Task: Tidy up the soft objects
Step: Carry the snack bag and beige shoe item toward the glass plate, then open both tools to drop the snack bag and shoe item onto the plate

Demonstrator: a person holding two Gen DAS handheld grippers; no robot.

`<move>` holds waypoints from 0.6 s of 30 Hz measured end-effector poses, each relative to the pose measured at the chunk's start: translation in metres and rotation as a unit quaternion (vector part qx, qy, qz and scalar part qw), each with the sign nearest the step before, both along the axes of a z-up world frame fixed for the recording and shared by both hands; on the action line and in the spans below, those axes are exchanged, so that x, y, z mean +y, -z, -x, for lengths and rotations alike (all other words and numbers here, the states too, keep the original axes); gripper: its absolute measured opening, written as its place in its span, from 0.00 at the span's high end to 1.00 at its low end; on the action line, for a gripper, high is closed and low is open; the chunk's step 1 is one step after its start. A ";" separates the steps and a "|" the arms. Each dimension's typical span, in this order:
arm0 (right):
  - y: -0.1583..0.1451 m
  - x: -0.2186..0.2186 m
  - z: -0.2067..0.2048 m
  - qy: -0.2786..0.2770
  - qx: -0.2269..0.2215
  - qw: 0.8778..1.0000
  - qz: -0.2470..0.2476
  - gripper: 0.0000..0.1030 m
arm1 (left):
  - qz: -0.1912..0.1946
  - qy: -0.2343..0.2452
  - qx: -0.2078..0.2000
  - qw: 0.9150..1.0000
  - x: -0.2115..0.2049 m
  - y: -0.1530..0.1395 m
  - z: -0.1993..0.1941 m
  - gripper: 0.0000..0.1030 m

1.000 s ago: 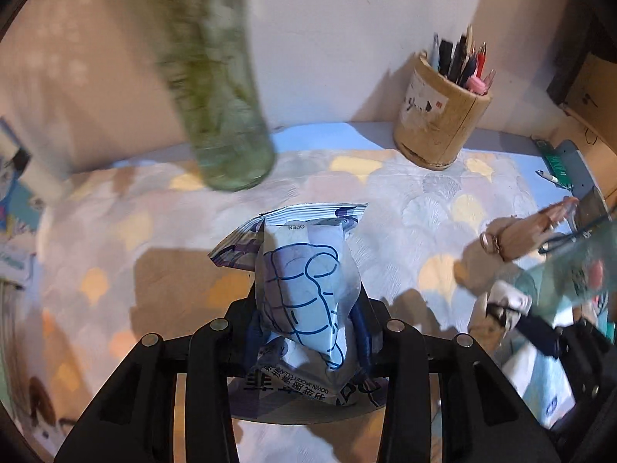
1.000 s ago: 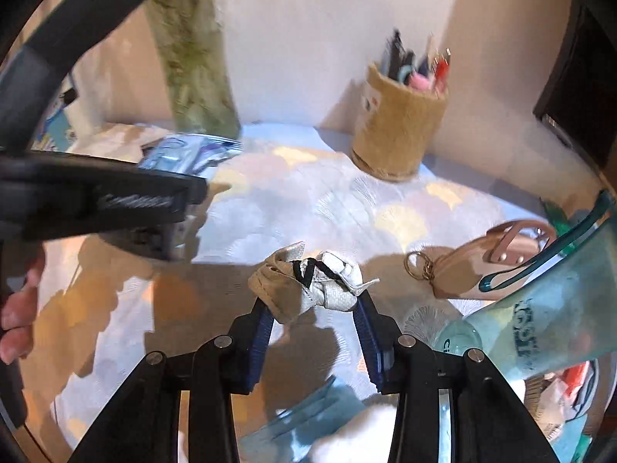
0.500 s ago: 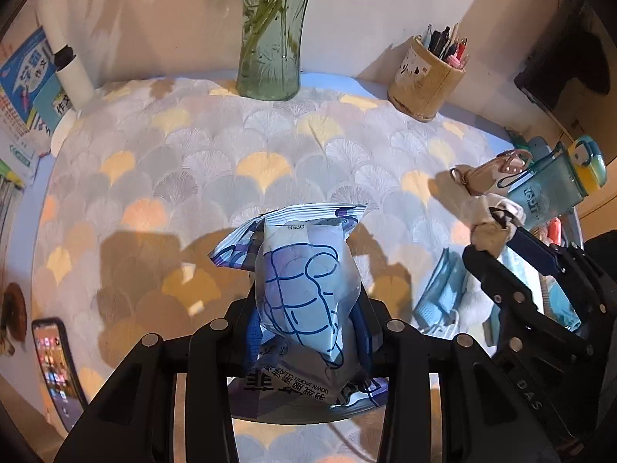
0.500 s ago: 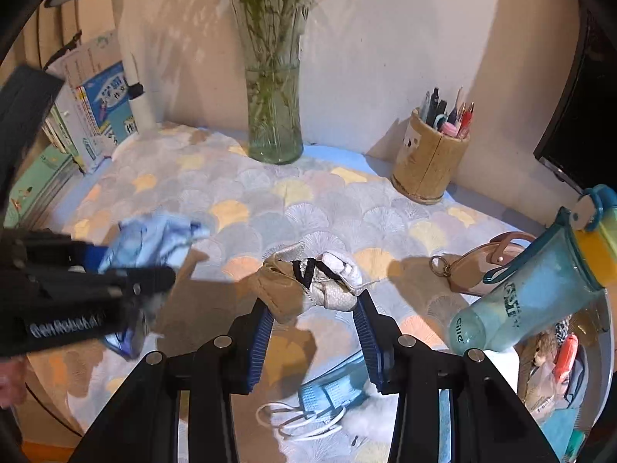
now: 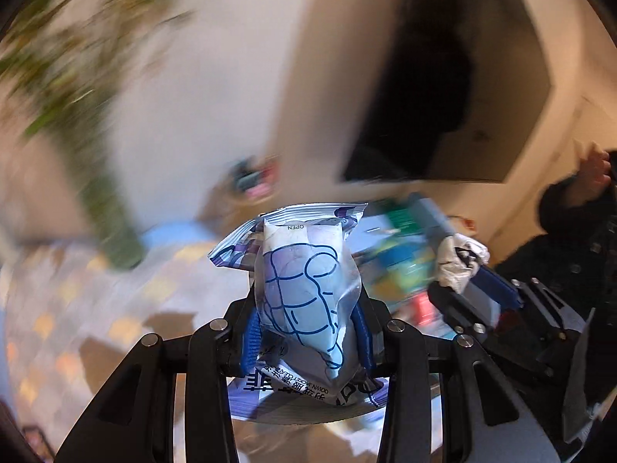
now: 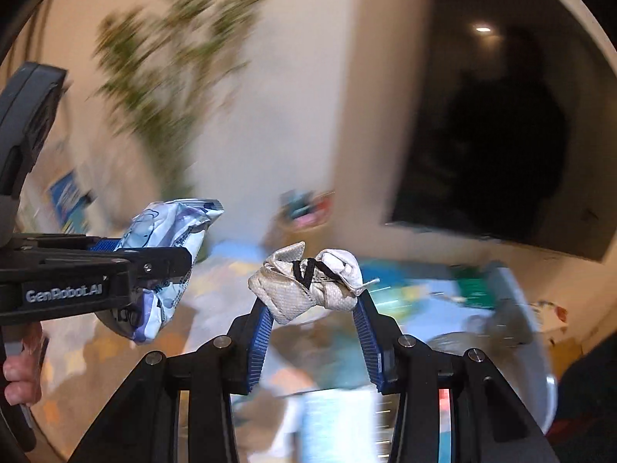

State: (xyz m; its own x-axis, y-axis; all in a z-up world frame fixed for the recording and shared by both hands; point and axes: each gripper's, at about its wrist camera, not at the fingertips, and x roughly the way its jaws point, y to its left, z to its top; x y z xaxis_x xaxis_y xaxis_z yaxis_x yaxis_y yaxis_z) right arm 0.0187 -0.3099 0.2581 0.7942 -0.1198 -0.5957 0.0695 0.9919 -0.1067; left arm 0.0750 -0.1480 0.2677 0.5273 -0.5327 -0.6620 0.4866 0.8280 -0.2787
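Note:
My left gripper (image 5: 306, 308) is shut on a soft blue-and-white wipes packet (image 5: 308, 281) and holds it up in the air. The packet (image 6: 169, 254) and the left gripper (image 6: 169, 266) also show at the left of the right wrist view. My right gripper (image 6: 312, 305) is shut on a crumpled cream pouch with a black strap (image 6: 308, 281), also lifted. In the left wrist view that pouch (image 5: 461, 260) and the right gripper (image 5: 468, 277) sit at the right, close beside the packet. Both views are motion-blurred.
A blurred vase with green stems (image 5: 108, 208) and a pen holder (image 5: 250, 189) stand at the back of the patterned table (image 5: 77, 308). A dark monitor (image 6: 501, 146) hangs at the right. Colourful clutter (image 6: 443, 293) lies on the table's right side.
Both grippers have lifted and tilted up toward the wall, still holding their objects. The views have swung to the right and blurred, and the two grippers are closer together.

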 end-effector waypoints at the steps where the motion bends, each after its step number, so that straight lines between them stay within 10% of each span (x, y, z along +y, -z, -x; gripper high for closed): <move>1: -0.004 -0.014 0.004 0.014 -0.004 1.000 0.005 0.60 | 0.007 0.015 -0.005 1.000 -0.015 -0.005 0.001 0.64; 8: -0.005 -0.121 0.034 0.121 0.012 0.993 0.006 0.59 | 0.019 0.131 0.007 0.991 -0.130 -0.005 0.020 0.63; 18: 0.040 -0.195 0.059 0.169 0.086 0.982 -0.017 0.59 | -0.022 0.179 0.146 0.973 -0.220 0.090 0.032 0.63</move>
